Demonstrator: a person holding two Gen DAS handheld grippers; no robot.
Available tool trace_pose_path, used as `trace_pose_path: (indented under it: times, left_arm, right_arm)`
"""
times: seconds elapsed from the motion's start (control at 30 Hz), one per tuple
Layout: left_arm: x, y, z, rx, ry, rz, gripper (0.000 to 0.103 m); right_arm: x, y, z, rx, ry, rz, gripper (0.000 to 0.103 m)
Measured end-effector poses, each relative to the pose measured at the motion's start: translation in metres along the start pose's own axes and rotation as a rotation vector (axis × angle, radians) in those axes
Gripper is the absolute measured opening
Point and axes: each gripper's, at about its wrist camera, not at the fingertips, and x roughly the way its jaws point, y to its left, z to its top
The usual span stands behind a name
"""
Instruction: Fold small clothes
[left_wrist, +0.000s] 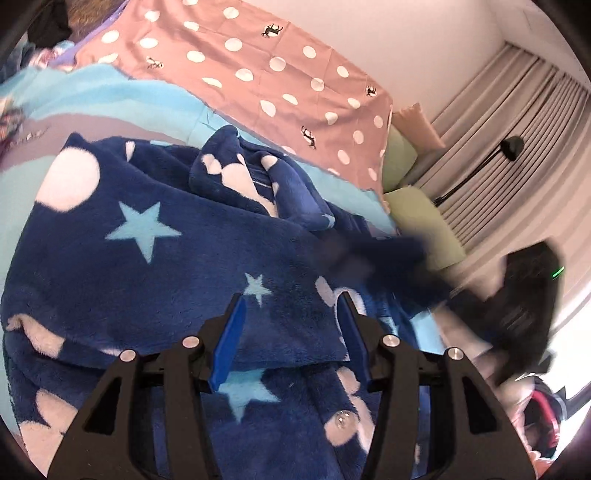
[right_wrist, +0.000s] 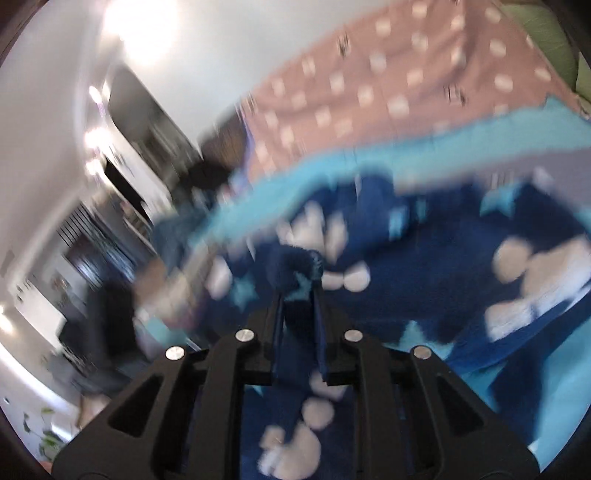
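Note:
A navy fleece garment (left_wrist: 155, 266) with pale stars and white patches lies spread on the bed. My left gripper (left_wrist: 291, 299) hovers low over its near part. The blue pads (left_wrist: 229, 343) stand well apart, with a flat layer of fleece lying between and under them, not bunched. In the blurred right wrist view my right gripper (right_wrist: 298, 291) has its jaws close together, pinching a tuft of the same garment (right_wrist: 443, 280). In the left wrist view that gripper's black body (left_wrist: 528, 295) is smeared at the right, with dark fleece (left_wrist: 388, 254) trailing from it.
A light-blue blanket (left_wrist: 129, 96) lies under the garment, beside a pink sheet with white dots (left_wrist: 277, 74). Green pillows (left_wrist: 417, 218), grey curtains (left_wrist: 517, 129) and a black lamp (left_wrist: 511, 146) are at the right. Blurred dark furniture (right_wrist: 122, 192) stands beyond the bed.

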Motion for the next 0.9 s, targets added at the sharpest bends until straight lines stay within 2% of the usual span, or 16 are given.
trace_pose_path:
  times: [0.07, 0.13, 0.27, 0.37, 0.5, 0.6, 0.67, 0.7, 0.73, 0.77, 0.9]
  left_arm:
    - [0.002, 0.001, -0.001, -0.016, 0.026, -0.069, 0.054]
    - [0.007, 0.0, -0.002, -0.025, 0.052, -0.099, 0.055]
    - [0.021, -0.001, -0.006, -0.044, 0.103, -0.101, 0.059]
    - [0.028, -0.004, -0.007, -0.068, 0.123, -0.134, 0.06]
    - [0.044, -0.007, 0.0, -0.114, 0.17, -0.139, 0.069]
    - [0.064, -0.011, 0.005, -0.132, 0.219, -0.135, 0.069]
    - [0.072, -0.014, 0.007, -0.139, 0.219, -0.118, 0.068]
    - [0.076, -0.019, 0.009, -0.127, 0.207, -0.126, 0.052]
    - [0.078, -0.024, 0.011, -0.115, 0.197, -0.145, 0.014]
    - [0.079, -0.028, 0.014, -0.101, 0.192, -0.17, 0.009]
    - [0.055, -0.065, 0.035, 0.02, 0.082, -0.192, 0.008]
  right_arm:
    - [0.013, 0.002, -0.015, 0.005, 0.05, -0.013, 0.017]
    - [0.017, 0.005, -0.022, -0.017, 0.062, -0.03, 0.017]
    - [0.006, 0.008, -0.031, -0.049, 0.06, -0.04, 0.017]
    - [0.005, 0.015, -0.038, -0.108, 0.069, -0.065, 0.018]
    - [0.008, 0.024, -0.047, -0.171, 0.073, -0.097, 0.018]
    - [0.006, 0.03, -0.048, -0.194, 0.056, -0.103, 0.018]
    - [0.003, 0.032, -0.048, -0.195, 0.044, -0.093, 0.018]
    - [0.002, 0.031, -0.047, -0.196, 0.039, -0.088, 0.018]
    - [0.001, 0.032, -0.047, -0.199, 0.037, -0.085, 0.018]
    - [-0.001, 0.032, -0.047, -0.203, 0.035, -0.089, 0.018]
    - [-0.017, 0.031, -0.045, -0.195, 0.002, -0.059, 0.026]
